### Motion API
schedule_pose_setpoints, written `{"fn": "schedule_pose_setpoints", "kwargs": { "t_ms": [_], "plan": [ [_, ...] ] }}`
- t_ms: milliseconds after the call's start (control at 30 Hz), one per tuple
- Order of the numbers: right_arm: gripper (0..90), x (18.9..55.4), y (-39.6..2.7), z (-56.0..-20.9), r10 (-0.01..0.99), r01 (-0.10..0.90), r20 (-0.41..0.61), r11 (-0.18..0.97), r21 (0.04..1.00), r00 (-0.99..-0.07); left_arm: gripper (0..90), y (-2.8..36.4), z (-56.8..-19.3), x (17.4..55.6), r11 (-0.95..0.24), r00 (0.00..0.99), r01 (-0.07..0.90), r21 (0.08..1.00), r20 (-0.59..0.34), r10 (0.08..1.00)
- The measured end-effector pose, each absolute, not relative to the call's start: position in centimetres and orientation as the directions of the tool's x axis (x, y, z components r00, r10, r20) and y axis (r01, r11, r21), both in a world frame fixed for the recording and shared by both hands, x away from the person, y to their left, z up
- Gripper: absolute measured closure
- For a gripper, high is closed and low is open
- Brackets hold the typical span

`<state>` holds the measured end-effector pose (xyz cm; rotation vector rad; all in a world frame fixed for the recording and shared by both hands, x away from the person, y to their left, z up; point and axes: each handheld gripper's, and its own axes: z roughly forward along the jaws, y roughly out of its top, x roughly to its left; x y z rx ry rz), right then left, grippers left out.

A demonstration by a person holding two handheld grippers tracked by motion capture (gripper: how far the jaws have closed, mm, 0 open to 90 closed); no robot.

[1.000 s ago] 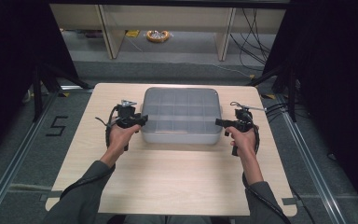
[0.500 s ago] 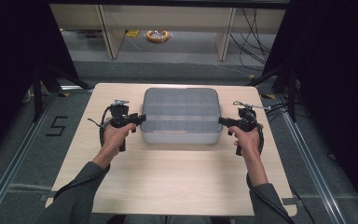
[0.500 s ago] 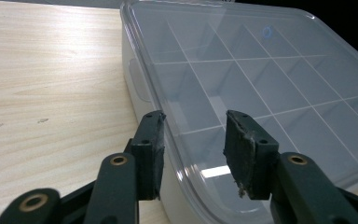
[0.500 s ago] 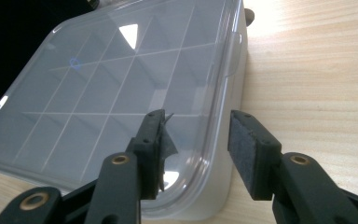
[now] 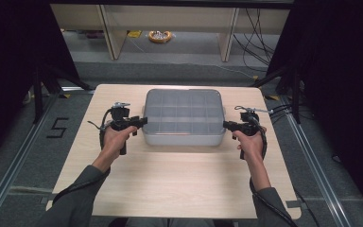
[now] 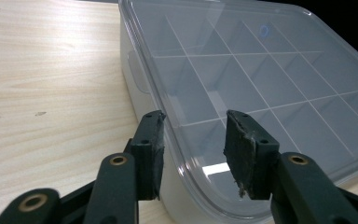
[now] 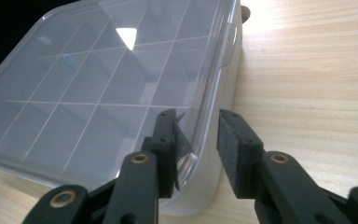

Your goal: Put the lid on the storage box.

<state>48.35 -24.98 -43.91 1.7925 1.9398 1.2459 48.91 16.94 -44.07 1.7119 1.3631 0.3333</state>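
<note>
Black rubber-faced jaws of the left gripper are standing partly open, straddling the near left edge of the clear lid that covers the compartment box. One pad is hanging outside the rim, over the pale wall of the box; the other is sitting over the lid's top. A gap shows on each side of the rim, so the pads are not pressing on it, and nothing is being held.

Over on the other side, the right gripper is doing much the same at the lid's right edge. Its jaws have just been closing, with the rim of the lid between them, and now one pad is lying right against the clear lip from the inside while the other is still standing a little way off the box's outer wall. I cannot tell for sure whether the inner pad is pressing, but the pair is not clamping yet.

From above, both hands are resting level at the box's two short sides, the left gripper and right gripper pointing inward toward each other. The box is sitting in the middle of the light wooden table, lid on, its grid of dividers showing through the plastic.
</note>
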Motion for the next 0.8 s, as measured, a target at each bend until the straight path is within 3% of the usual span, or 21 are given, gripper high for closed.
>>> {"fn": "schedule_pose_setpoints", "kwargs": {
  "t_ms": [167, 567, 667, 800],
  "plan": [
    [77.2, 48.9, -24.9, -44.4, 0.915, 0.673, 0.298, -0.042, 0.739, -0.270, 63.5, 16.6, -45.1, 49.3, 0.007, 0.352, 0.662, 0.749, -0.319, 0.880],
    [78.8, 49.2, -24.2, -44.3, 0.922, 0.678, 0.329, -0.110, 0.727, -0.204, 63.4, 16.5, -45.3, 49.6, 0.063, 0.318, 0.659, 0.749, -0.354, 0.879],
    [76.6, 49.3, -24.5, -44.3, 0.921, 0.664, 0.308, -0.078, 0.744, -0.237, 59.9, 16.7, -45.1, 49.4, 0.065, 0.319, 0.658, 0.750, -0.356, 0.878],
    [66.4, 48.6, -24.8, -43.9, 0.920, 0.651, 0.314, -0.090, 0.754, -0.236, 55.8, 17.2, -44.3, 48.3, 0.053, 0.347, 0.630, 0.774, -0.342, 0.874]
  ]
}}
